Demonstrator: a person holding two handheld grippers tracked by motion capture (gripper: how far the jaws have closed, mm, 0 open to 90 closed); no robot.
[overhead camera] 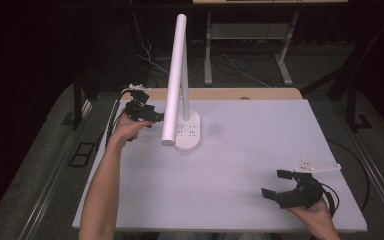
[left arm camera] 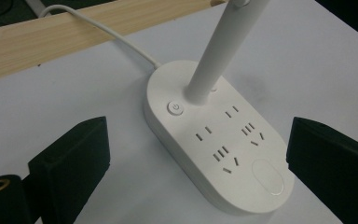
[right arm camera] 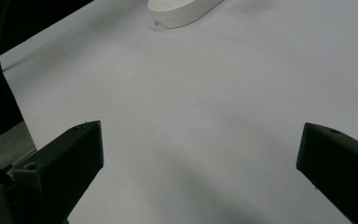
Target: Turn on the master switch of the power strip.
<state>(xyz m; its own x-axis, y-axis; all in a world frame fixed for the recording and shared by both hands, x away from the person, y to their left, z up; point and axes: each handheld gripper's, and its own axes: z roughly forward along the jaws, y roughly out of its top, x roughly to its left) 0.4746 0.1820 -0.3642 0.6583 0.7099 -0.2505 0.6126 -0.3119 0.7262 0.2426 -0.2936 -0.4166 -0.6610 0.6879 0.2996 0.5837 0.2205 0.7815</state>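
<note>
- Nearest the high camera, at about 5 o'clock on the white surface (overhead camera: pixel 240 165), my right gripper (overhead camera: pixel 277 184) is resting with its jaws spread wide and holding nothing.
- At about 11 o'clock, my left gripper (overhead camera: pixel 156 118) is hovering just beside the desk lamp (overhead camera: pixel 176 75), jaws wide and empty.
- Through the left gripper view I am looking down on the lamp base (left arm camera: pixel 223 154), an oval with sockets, standing at 12 o'clock from my jaws, its stem rising from the far end.
- Beside that stem, at 11 o'clock, the power button (left arm camera: pixel 175 108) is sitting clear, which I judge to be my target.
- To do this well, I am thinking of narrowing the jaws first, leading with one tip, and pressing straight down so the base does not slide or tip.
- White cable (left arm camera: pixel 116 35) is trailing off at 11 o'clock, well clear of my path.
</note>
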